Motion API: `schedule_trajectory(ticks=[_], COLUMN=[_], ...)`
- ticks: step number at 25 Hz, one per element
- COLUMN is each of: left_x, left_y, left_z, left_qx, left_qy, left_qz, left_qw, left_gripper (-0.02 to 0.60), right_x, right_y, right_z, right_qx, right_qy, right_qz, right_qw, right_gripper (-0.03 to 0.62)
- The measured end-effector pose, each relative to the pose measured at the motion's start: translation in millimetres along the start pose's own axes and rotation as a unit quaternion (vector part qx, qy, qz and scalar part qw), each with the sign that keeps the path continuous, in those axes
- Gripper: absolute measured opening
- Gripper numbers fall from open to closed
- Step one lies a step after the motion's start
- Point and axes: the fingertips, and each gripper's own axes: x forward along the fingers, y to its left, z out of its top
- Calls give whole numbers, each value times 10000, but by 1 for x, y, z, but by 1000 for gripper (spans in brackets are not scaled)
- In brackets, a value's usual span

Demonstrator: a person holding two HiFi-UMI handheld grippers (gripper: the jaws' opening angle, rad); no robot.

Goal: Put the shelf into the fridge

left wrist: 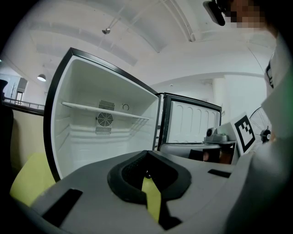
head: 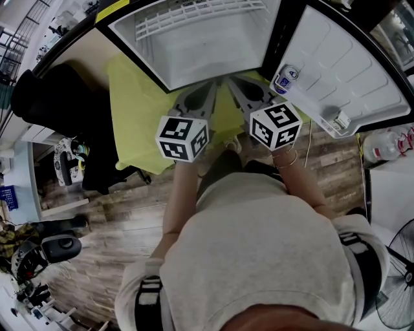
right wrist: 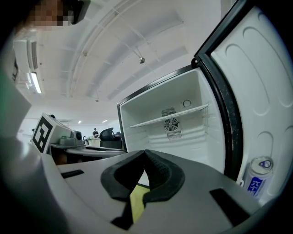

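Observation:
The open fridge (head: 213, 55) stands in front of me, door (head: 352, 61) swung out to the right. A white wire shelf (head: 200, 16) sits on the rails in its upper part; it also shows as a thin ledge, the shelf (left wrist: 105, 111) in the left gripper view and the shelf (right wrist: 169, 116) in the right gripper view. My left gripper (head: 211, 85) and right gripper (head: 230, 83) hover side by side just before the fridge opening, both shut with nothing between the jaws. The left gripper (left wrist: 146, 154) and right gripper (right wrist: 145, 154) each point into the cabinet.
A drink can (head: 284, 79) stands in the door rack, seen too as the can (right wrist: 257, 177). A yellow-green mat (head: 139, 110) lies under the fridge. A black chair (head: 58, 97) is at the left, a white table (head: 388, 187) and a fan (head: 398, 284) at the right.

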Motion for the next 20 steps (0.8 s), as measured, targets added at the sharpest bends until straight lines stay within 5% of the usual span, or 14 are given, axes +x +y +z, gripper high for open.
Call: schedule_trajectory(ticks=[20], left_x=[-7], left_y=[8], left_z=[-8], left_qx=[-146], left_qy=[-7], left_qz=[39], left_qw=[9999], left_gripper=[12], right_x=[4], right_y=[8], right_z=[-4], right_qx=[-168], right_qy=[121], right_qz=[110], right_qw=[9997], right_gripper=[9])
